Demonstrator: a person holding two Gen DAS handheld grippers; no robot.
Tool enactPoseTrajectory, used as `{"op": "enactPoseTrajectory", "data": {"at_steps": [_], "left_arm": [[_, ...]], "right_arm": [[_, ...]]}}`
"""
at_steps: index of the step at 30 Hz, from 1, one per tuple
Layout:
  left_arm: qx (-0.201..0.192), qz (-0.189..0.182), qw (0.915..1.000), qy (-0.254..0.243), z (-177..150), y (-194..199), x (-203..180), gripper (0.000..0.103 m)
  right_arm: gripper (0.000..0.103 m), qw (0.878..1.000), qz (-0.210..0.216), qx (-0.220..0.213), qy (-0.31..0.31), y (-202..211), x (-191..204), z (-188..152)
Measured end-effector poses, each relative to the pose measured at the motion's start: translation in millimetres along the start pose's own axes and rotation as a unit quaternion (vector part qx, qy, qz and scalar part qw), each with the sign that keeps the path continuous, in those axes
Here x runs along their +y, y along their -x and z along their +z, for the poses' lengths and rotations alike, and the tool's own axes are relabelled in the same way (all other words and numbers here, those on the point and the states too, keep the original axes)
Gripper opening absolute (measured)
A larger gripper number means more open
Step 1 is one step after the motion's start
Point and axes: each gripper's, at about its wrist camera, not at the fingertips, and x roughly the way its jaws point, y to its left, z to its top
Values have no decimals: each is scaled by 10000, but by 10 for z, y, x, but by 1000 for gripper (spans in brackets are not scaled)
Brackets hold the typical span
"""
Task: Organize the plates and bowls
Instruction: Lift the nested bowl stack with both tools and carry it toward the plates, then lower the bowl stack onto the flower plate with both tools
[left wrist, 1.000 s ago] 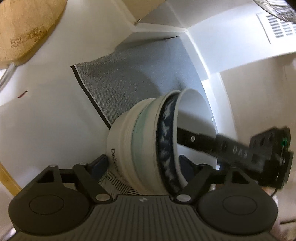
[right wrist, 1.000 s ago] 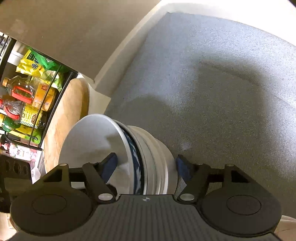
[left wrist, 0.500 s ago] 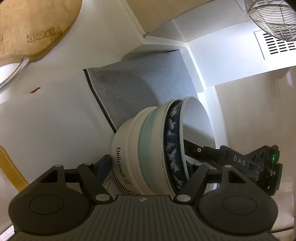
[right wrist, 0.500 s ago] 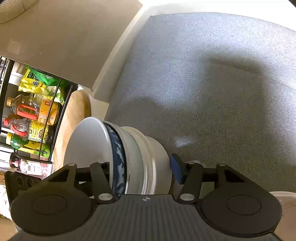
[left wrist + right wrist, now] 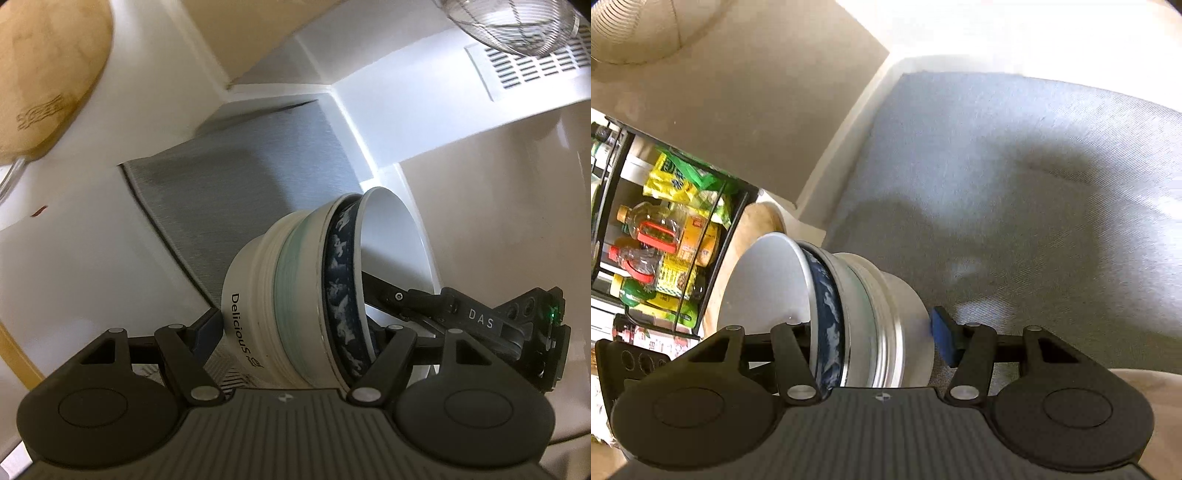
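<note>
Left wrist view: the left gripper (image 5: 295, 332) points steeply down over the white bench (image 5: 85, 266), its jaws set wide around a stack of nested bowls (image 5: 295, 302) tipped on its side; one pad touches the base of the cream "Delicious" bowl (image 5: 251, 306), the other lies behind the rim. The right gripper (image 5: 373, 284) reaches into the stack's open mouth from the right. Beyond the jaws lies the grey mat (image 5: 236, 184), bare up to the wall corner.

Right wrist view: the right gripper's jaws, having just been closing, clamp the stack (image 5: 849, 314): one finger inside the white bowl (image 5: 764, 284), the blue pad (image 5: 943, 339) at the base. Open mat (image 5: 1015, 184) stretches ahead and right; a rack of bottles (image 5: 661, 251) stands left.
</note>
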Motion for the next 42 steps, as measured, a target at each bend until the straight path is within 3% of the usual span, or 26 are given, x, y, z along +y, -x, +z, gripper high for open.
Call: {"op": "enactPoseTrajectory", "data": {"at_steps": [11,22,31,42], "left_arm": [[369,-352,9962,-707,-111,-119,-510,78],[1179,-681,9796,-1475,-543,-465,-1007,78],[1739,-496,9675,-1767,-870,-833,-1153,78],[1985,-289,9617,-1870,-1047,-1105,-1303,78]], "right_arm": [[58,9967,-250,-731,-234,651,-134,-194],[58,9829,-660,-1442,-930,1347,-530,-759],[58,9727,-819,-1568,-1503,1483,-898,-1228],[58,9693,-862,-1522,-1730,1472,-1102,-1383]]}}
